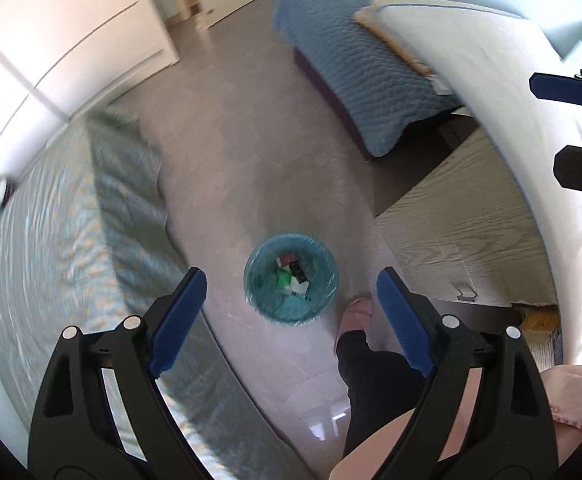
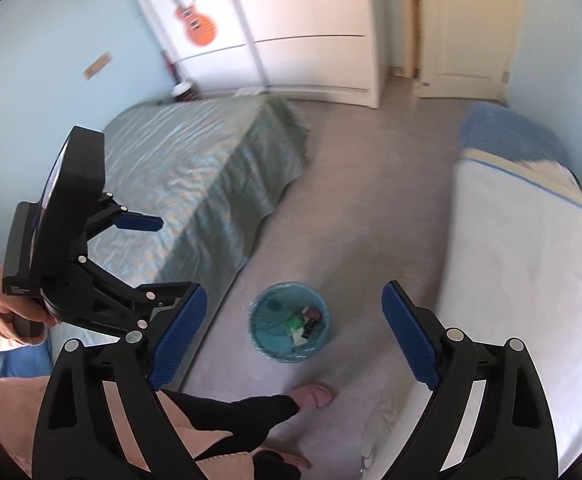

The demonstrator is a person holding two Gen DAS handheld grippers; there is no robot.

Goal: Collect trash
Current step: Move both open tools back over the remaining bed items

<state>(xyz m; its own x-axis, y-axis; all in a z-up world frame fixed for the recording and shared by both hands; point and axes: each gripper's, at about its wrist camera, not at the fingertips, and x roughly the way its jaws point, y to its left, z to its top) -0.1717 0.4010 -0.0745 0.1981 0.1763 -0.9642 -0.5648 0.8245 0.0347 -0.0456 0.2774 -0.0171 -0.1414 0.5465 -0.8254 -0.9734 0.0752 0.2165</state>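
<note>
A round bin with a teal liner (image 1: 291, 279) stands on the grey floor between two beds; it also shows in the right wrist view (image 2: 289, 322). Several bits of trash lie inside it, red, green, white and black. My left gripper (image 1: 291, 316) is open and empty, held high above the bin. My right gripper (image 2: 294, 334) is open and empty, also high above the bin. The left gripper shows at the left of the right wrist view (image 2: 171, 256). One finger (image 1: 559, 89) of the right gripper shows at the right edge of the left wrist view.
A bed with a green-grey cover (image 2: 195, 184) lies left of the bin. A white mattress (image 2: 531, 280) and a blue-covered bed (image 1: 355, 72) lie right. A wooden panel (image 1: 463, 224) is beside the mattress. The person's foot (image 2: 315, 394) is near the bin. A white wardrobe (image 2: 291, 28) stands behind.
</note>
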